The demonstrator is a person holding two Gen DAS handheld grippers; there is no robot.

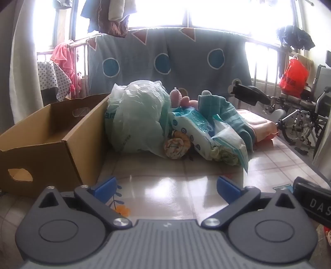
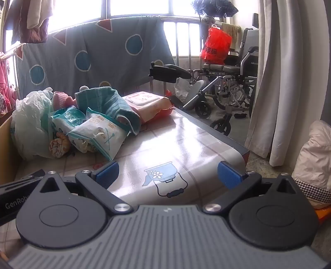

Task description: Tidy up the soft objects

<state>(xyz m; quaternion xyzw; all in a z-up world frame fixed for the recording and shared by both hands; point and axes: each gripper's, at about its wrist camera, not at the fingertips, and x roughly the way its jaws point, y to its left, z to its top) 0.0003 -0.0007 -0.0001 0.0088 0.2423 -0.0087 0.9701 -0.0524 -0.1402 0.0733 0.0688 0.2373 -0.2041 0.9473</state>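
Both grippers tilted down, fingers (image 1: pixel 106 186) spread

place: home | signs: hanging laundry (image 1: pixel 111 18), wheelchair (image 2: pixel 231 82), curtain (image 2: pixel 289 82)

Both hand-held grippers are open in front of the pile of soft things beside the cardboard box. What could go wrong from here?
1. The pile is tangled: the teal towel drapes over the wipes packs, so pulling one may drag others.
2. The pink wipes pack lies near the table's far edge and could slide off.
3. The thin plastic bag leans on the cardboard box; gripping it may tear it.
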